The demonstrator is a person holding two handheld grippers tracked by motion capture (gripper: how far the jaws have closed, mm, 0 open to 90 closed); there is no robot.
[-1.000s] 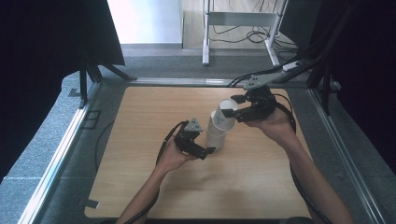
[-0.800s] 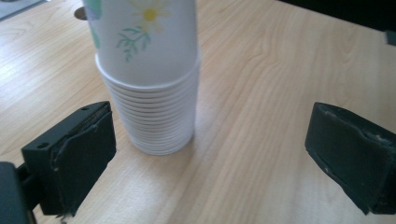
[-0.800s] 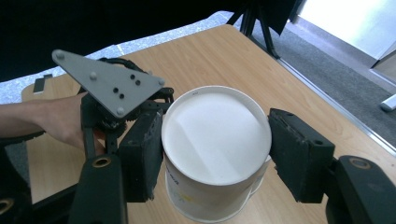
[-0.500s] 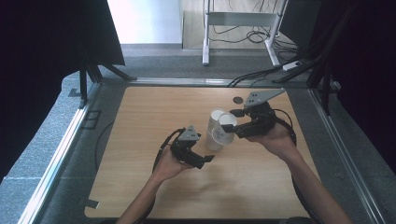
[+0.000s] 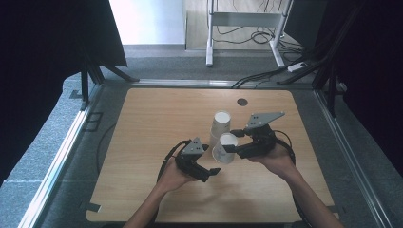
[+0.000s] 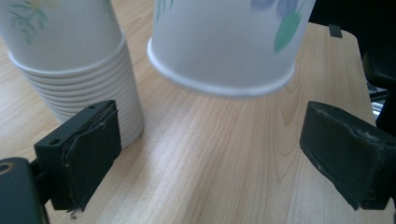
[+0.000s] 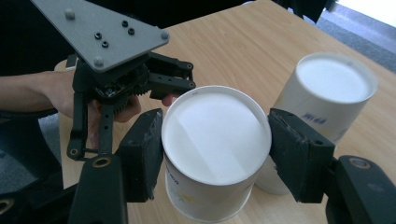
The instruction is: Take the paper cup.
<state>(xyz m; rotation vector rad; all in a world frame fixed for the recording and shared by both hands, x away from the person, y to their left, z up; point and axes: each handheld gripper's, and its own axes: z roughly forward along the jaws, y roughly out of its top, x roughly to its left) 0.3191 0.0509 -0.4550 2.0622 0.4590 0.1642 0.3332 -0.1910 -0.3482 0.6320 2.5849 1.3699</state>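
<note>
Right gripper [image 7: 215,154] level, fingers clamping inverted cup [image 7: 215,154] (above table [image 5: 142,142]).

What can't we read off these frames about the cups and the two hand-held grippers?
- Held paper cup: the rim is cut off by the bottom edge in the right gripper view; whether it touches the table cannot be told.
- Cup stack: the top is cut off in the left gripper view; the full count cannot be made out.
- Blue print on the second cup: too small to read.
- Dark round spot on the table, high view: too small to identify.
</note>
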